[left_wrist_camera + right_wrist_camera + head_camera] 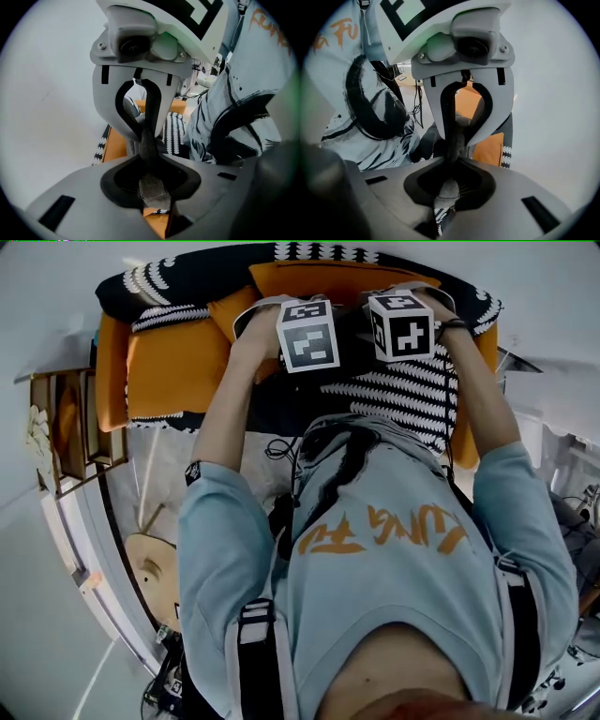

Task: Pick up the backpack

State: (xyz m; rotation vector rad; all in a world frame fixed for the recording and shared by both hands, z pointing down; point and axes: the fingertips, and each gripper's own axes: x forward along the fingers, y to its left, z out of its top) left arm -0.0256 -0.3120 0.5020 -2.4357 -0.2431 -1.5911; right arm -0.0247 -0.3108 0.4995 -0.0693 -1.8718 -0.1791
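Observation:
A grey fabric strap (149, 149) of the backpack runs taut between my two grippers, which face each other. In the left gripper view my left gripper (151, 190) is shut on one end of it, and the right gripper's pale jaws stand opposite. In the right gripper view my right gripper (449, 187) is shut on the same strap (453, 140). From the head view only the two marker cubes show, the left (307, 336) and the right (403, 326), close together over the sofa. The backpack's dark body (425, 140) is mostly hidden below them.
An orange sofa (173, 367) with a black-and-white patterned blanket (403, 395) lies under the grippers. A wooden shelf (66, 427) stands at the left and a round wooden stool (155, 573) is near my left side. Cables (279, 448) trail on the floor.

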